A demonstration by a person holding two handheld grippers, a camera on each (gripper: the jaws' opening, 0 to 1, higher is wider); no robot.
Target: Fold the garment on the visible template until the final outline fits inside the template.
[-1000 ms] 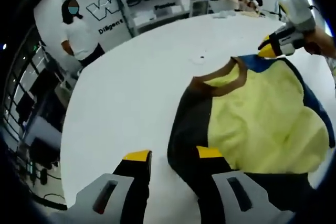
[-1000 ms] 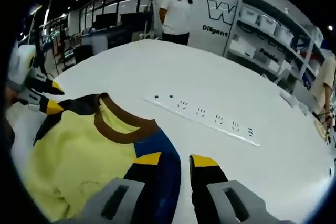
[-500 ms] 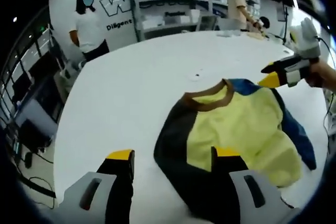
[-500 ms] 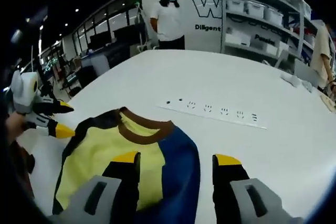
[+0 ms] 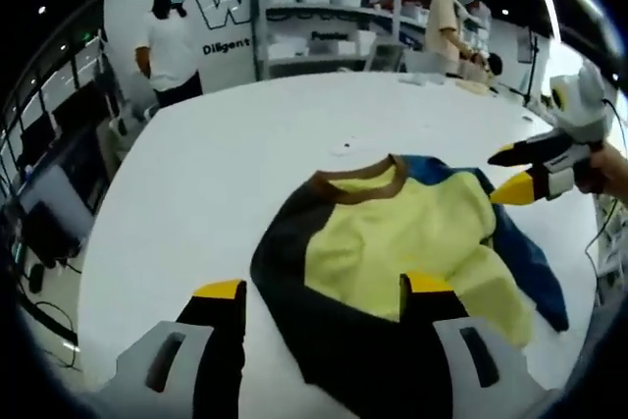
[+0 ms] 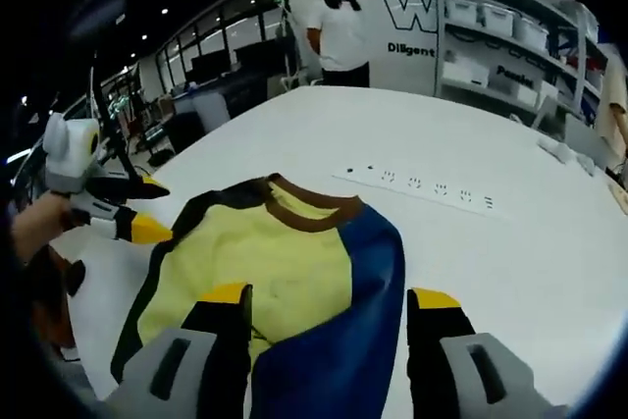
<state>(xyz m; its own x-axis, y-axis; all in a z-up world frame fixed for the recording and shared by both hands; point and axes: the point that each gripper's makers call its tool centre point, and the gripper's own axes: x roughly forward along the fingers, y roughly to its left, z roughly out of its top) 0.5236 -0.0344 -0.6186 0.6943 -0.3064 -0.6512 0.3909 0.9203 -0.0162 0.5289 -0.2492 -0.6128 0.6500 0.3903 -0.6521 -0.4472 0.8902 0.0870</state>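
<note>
There is one garment [image 5: 392,242], a small shirt, and it lies flat on my one big white table [image 5: 216,164]. In the left gripper view it sits in the lower middle and right of the picture. The shirt is yellow in the middle, with one brown collar [image 5: 358,181], one black sleeve side [image 5: 280,262] and one blue sleeve side [image 5: 520,252]. In the right gripper view the same shirt [image 6: 265,262] is in the lower middle, with the blue part toward the right and the black part toward the left. My left tongs [image 5: 324,291] come up from the bottom of the left gripper view, and the two yellow tips are spread wide with nothing pinched; one tip is over the bare table and one is over the shirt. My right tongs [image 6: 334,296] come up from the bottom of the right gripper view, spread wide too, holding nothing, with the shirt under them. I can see my right tongs again at the right edge of the left gripper view, just beside the blue sleeve. One long white power strip [image 6: 422,186] lies on the table past the shirt in the right gripper view. I count two people at the top of the left gripper view: one in a white shirt [image 5: 172,41] at the upper left and one in a tan shirt [image 5: 446,26] at the upper right. White shelves [image 5: 314,7] with boxes stand between them.
</note>
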